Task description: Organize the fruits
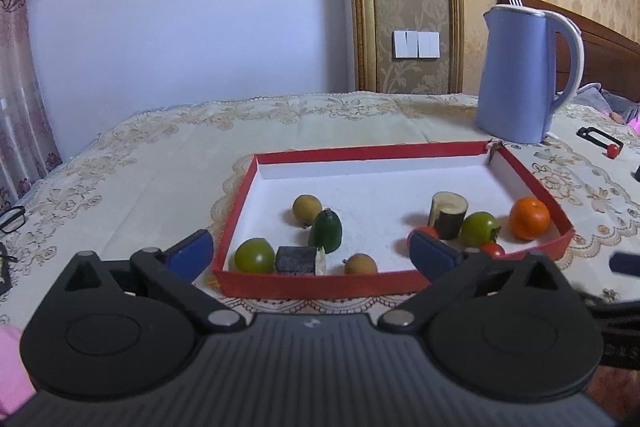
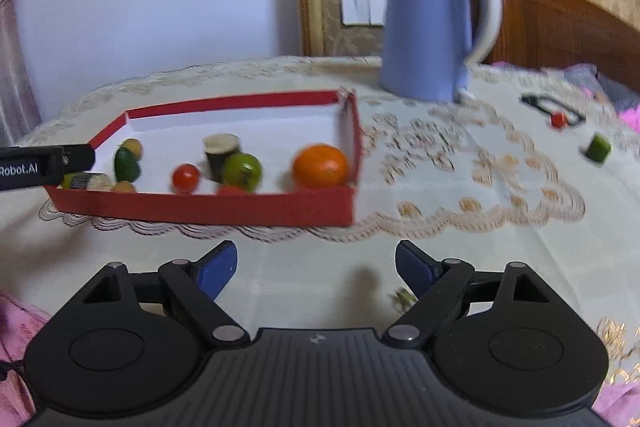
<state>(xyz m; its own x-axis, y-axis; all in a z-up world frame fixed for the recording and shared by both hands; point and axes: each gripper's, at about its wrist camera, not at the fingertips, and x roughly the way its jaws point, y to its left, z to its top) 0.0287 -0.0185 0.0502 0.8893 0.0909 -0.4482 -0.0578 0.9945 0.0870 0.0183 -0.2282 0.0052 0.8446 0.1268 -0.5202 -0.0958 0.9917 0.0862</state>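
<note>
A: So, how far along are we with the fruit?

B: Mostly there, I'd judge. The shallow red cardboard tray with the white floor (image 1: 394, 285) already holds nearly everything: two green round fruits (image 1: 254, 255), two small tan longan-like balls (image 1: 307, 209), a dark green cucumber stub (image 1: 327, 231), two dark-skinned cut chunks with pale faces (image 1: 448, 214), a couple of red cherry tomatoes (image 1: 493, 249) and the round orange tangerine (image 1: 529, 218) in its near right corner.

A: And my tongs?

B: I have my left gripper (image 1: 312, 251) hovering over the tray's near wall, fingers spread wide, nothing between them. My right gripper (image 2: 316, 269) sits over bare cloth just in front of the tray, also apart and empty.

A: What's left outside?

B: Well to the right of the tray, past the lace border, lies one short green cut piece (image 2: 598, 147). Farther back there is a small red ball (image 2: 558, 119) touching a black frame-like object (image 2: 548, 105); I cannot tell whether that ball is fruit. The tall blue plastic kettle (image 2: 424, 27) stands behind the tray's far right corner.

A: So one or two pieces to go?

B: That's my reading, and the right gripper is the nearer one for them.
</note>
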